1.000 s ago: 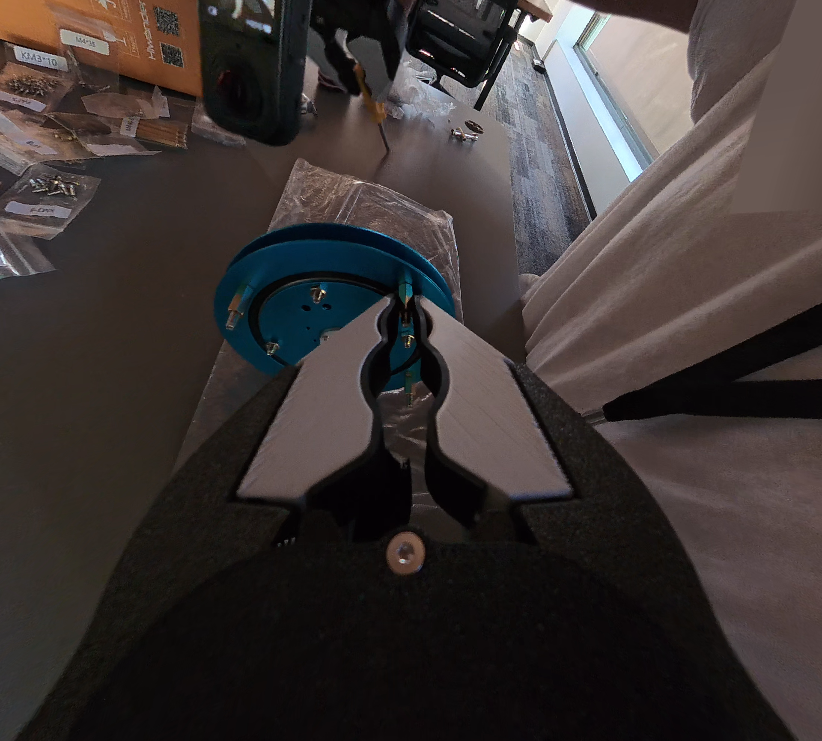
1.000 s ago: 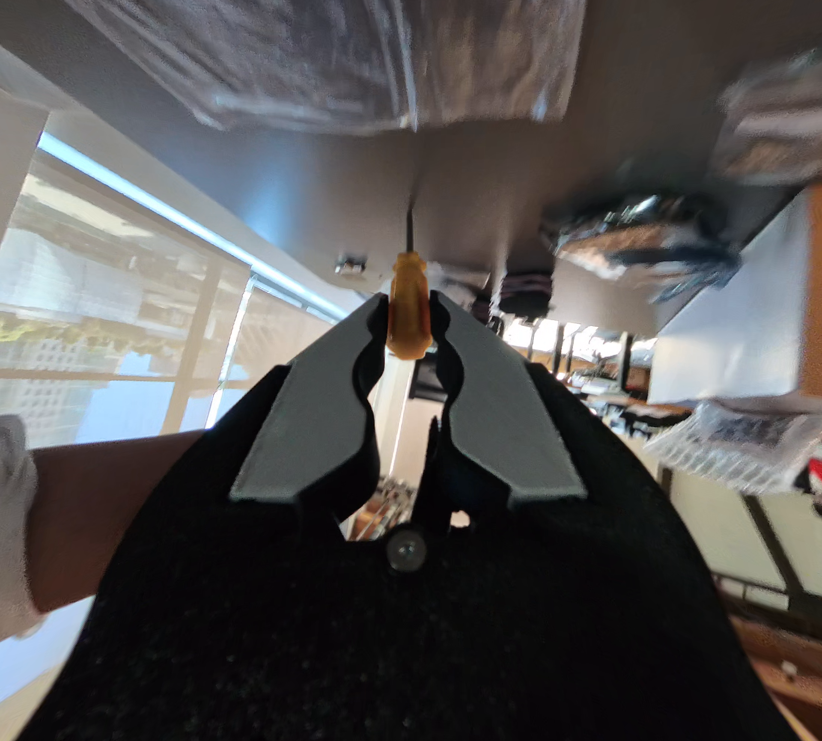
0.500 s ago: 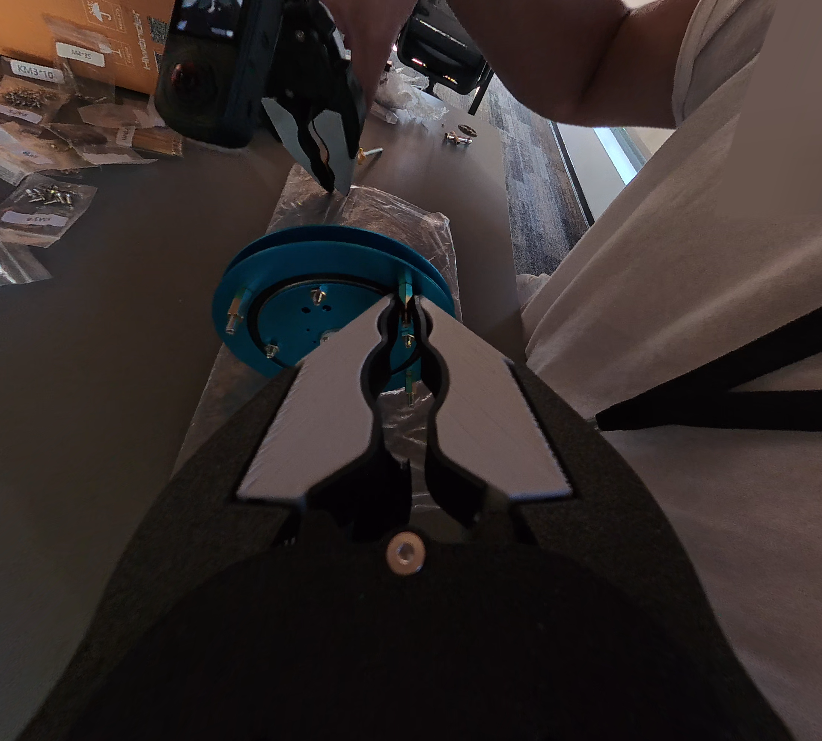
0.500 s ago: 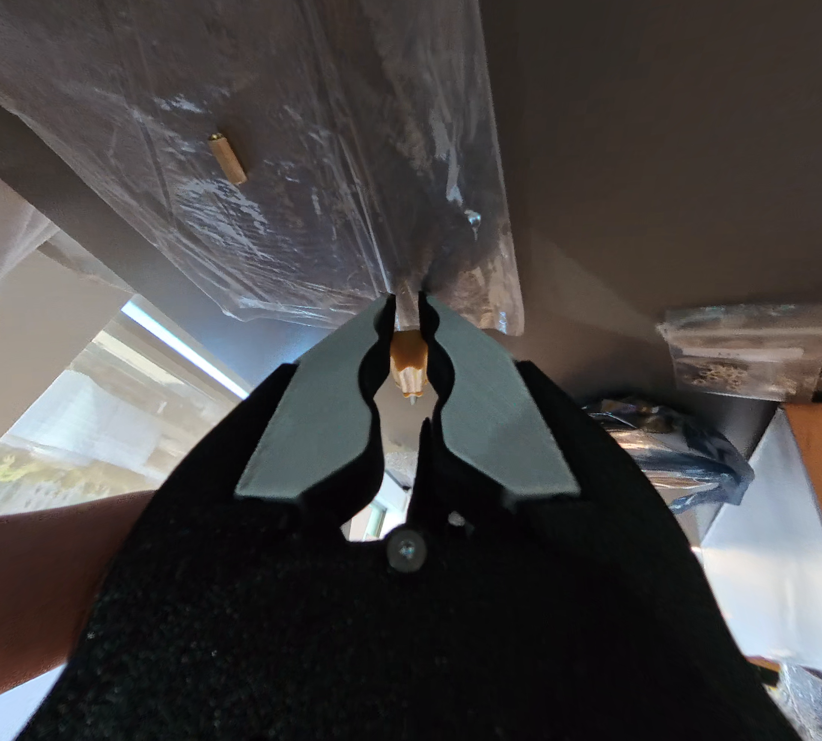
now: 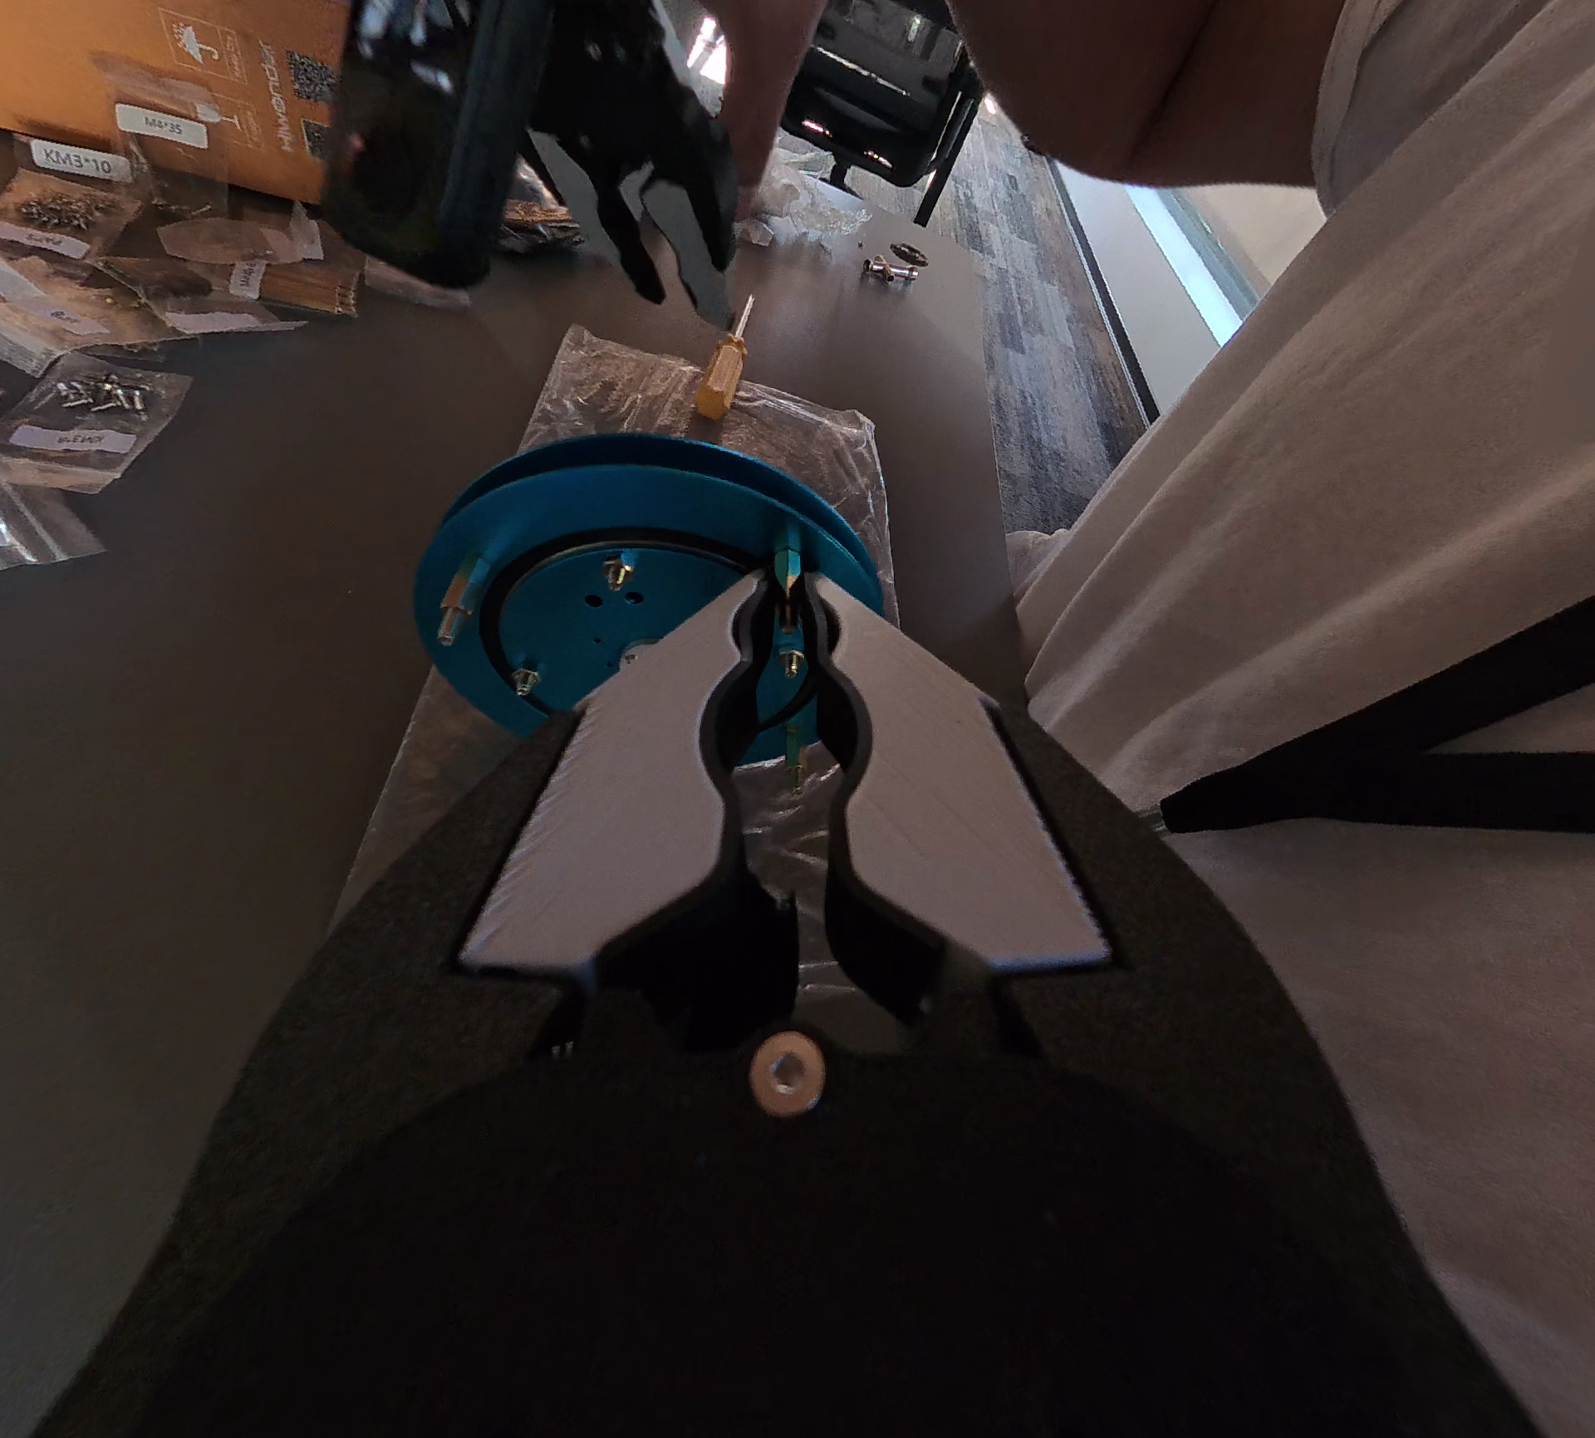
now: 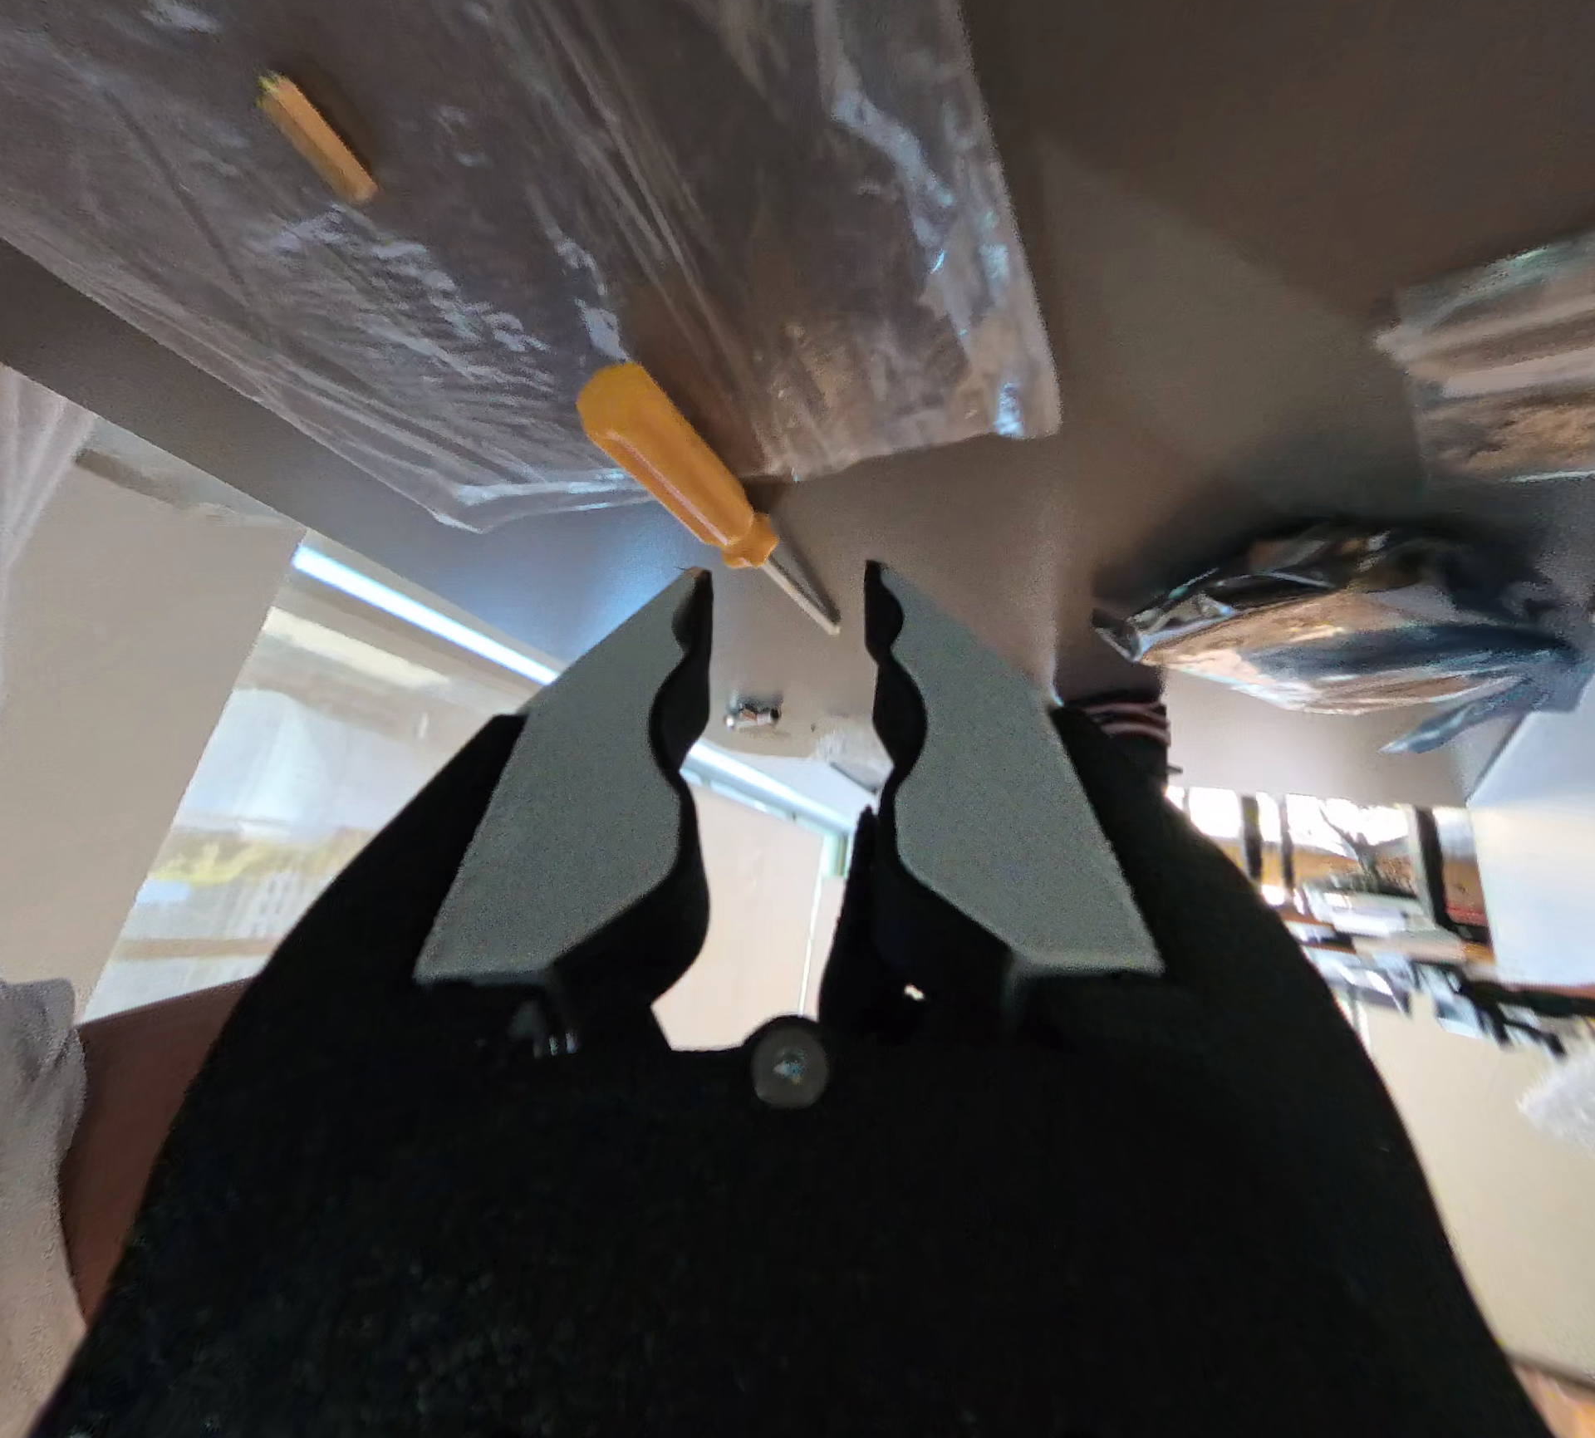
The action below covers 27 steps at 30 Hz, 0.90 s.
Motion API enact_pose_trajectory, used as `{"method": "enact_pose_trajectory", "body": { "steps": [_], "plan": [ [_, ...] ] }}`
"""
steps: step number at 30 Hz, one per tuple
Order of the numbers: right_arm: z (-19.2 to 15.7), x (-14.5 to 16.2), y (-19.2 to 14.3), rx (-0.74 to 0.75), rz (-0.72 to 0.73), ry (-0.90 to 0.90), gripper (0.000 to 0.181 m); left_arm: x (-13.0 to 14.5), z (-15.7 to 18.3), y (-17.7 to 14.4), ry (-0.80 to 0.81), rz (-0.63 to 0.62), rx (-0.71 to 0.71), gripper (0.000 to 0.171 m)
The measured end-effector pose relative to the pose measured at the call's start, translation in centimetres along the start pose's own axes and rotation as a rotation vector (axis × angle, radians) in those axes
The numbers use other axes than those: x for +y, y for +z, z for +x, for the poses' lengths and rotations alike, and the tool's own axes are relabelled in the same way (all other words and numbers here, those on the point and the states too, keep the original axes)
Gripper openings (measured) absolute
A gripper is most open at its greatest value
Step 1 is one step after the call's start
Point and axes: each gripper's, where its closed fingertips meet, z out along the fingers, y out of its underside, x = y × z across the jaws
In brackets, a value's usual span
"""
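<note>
Blue disc (image 5: pixel 604 533), orange-handled screwdriver (image 6: pixel 669 466)

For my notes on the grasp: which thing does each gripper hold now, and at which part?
Left gripper: shut on a brass standoff of the blue disc. Right gripper: open, holding nothing; the yellow screwdriver lies free.

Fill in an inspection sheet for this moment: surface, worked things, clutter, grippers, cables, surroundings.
Surface: dark table, partly covered by a clear plastic sheet.
Worked things: blue round disc assembly with brass standoffs, standing on the sheet; yellow-handled screwdriver lying at the sheet's edge; one loose brass standoff on the sheet.
Clutter: bagged screws, orange cardboard box, small metal parts.
Grippers: left gripper shut on a standoff of the disc; right gripper open, empty, just off the screwdriver tip.
Cables: nothing seen.
Surroundings: office chair, carpet, windows.
</note>
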Motion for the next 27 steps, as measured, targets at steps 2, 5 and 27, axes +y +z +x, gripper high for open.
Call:
{"method": "enact_pose_trajectory", "body": {
  "steps": [2, 5, 27],
  "plan": [
    [-0.6, 0.4, 0.8, 0.029, -0.067, -0.022, 0.035, 0.0, 0.0, -0.1, 0.005, 0.003, -0.004, 0.004],
    [-1.3, -0.3, 1.5, 0.085, -0.115, -0.063, 0.033, 0.0, -0.1, -0.2, 0.006, 0.009, -0.009, 0.004],
    [-4.7, -0.4, -13.2, 0.023, 1.209, -0.270, 0.017, -0.2, -0.2, 0.2, 0.039, 0.002, -0.036, 0.004]
  ]
}}
